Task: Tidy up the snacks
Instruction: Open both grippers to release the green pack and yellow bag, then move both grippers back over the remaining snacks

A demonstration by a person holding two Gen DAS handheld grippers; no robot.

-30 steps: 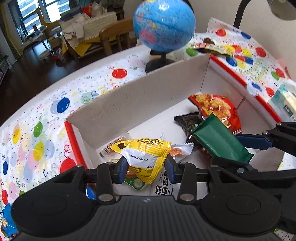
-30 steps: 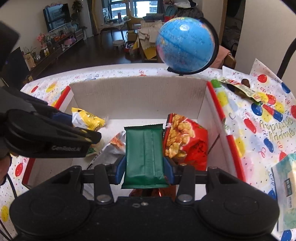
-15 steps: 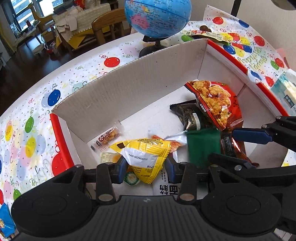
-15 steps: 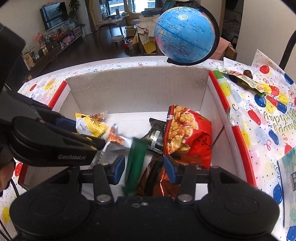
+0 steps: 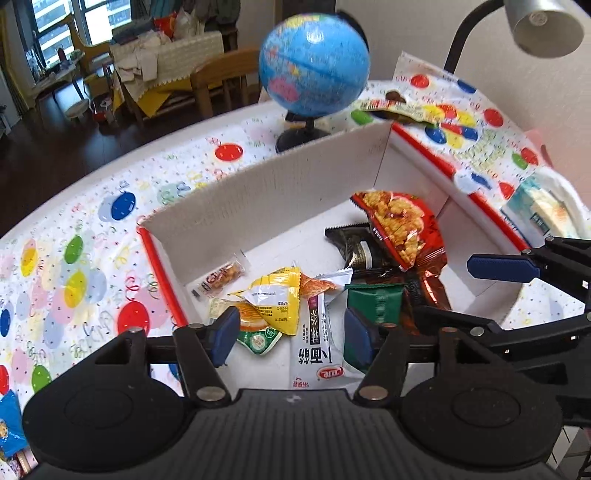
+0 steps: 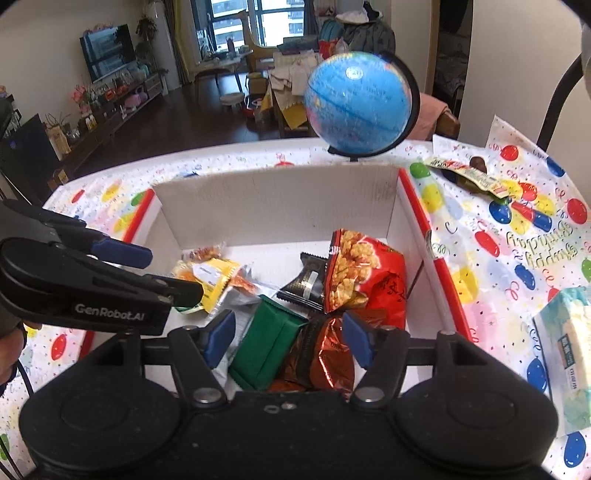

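A white cardboard box [image 5: 295, 192] [image 6: 277, 199] with red rims holds several snack packets. My left gripper [image 5: 291, 338] hangs above its near left part with jaws opening and nothing pressed between them. The yellow packet [image 5: 273, 299] [image 6: 214, 277] lies loose below on a white noodle packet [image 5: 321, 332]. My right gripper [image 6: 288, 339] is over the near right part, jaws also opening. The green packet [image 6: 269, 347] [image 5: 373, 302] lies free beneath it, beside a red snack bag [image 6: 365, 269] [image 5: 399, 225] and a black packet [image 6: 306, 280]. The left gripper [image 6: 162, 273] reaches in from the left in the right wrist view.
A blue globe [image 5: 314, 62] [image 6: 358, 99] stands just behind the box. A loose snack packet [image 6: 469, 177] lies on the balloon-print tablecloth at the back right. A tissue pack [image 6: 569, 350] sits right of the box, and a desk lamp [image 5: 543, 26] hangs over that side.
Both grippers let go: the yellow packet and the green packet dropped into the box. Both pairs of jaws have widened and the grippers have lifted a little.
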